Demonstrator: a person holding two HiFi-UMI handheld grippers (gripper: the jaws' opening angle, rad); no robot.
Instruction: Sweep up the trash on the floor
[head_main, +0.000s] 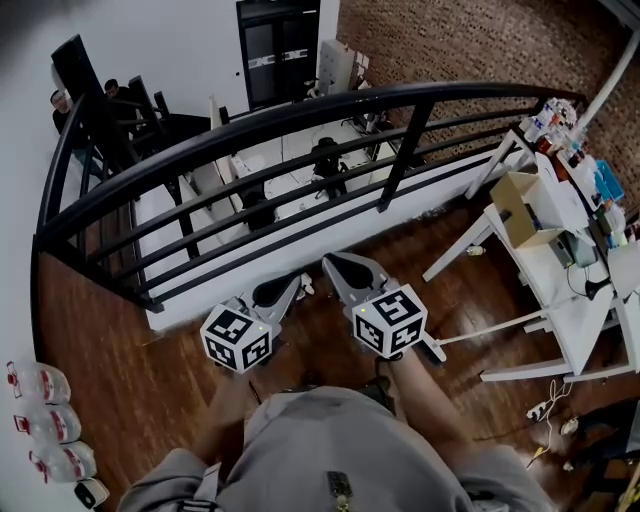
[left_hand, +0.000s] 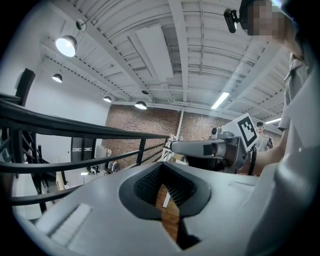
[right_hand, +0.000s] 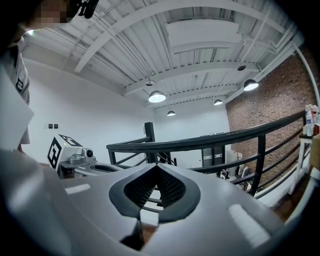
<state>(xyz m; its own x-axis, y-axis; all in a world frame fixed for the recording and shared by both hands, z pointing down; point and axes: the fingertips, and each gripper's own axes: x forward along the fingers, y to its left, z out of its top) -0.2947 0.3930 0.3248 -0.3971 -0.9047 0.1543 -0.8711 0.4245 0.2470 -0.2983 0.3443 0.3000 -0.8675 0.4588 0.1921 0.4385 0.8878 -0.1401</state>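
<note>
Both grippers are held side by side at waist height over the wooden floor (head_main: 150, 390), pointing at the black railing (head_main: 300, 120). My left gripper (head_main: 296, 282) is shut with nothing between its jaws; in its own view the tips (left_hand: 162, 166) meet, with floor showing through the gap behind them. My right gripper (head_main: 331, 263) is shut and empty too, its tips (right_hand: 156, 167) closed in front of the railing. Each gripper shows in the other's view: the right one (left_hand: 220, 147), the left one (right_hand: 75, 157). I see no broom or dustpan. A small pale scrap (head_main: 475, 250) lies by a table leg.
A white table (head_main: 560, 290) at the right carries a cardboard box (head_main: 520, 205) and clutter. Three plastic bottles (head_main: 45, 420) lie at the lower left. A power strip and cables (head_main: 545, 410) sit on the floor at the lower right. Beyond the railing is a lower level.
</note>
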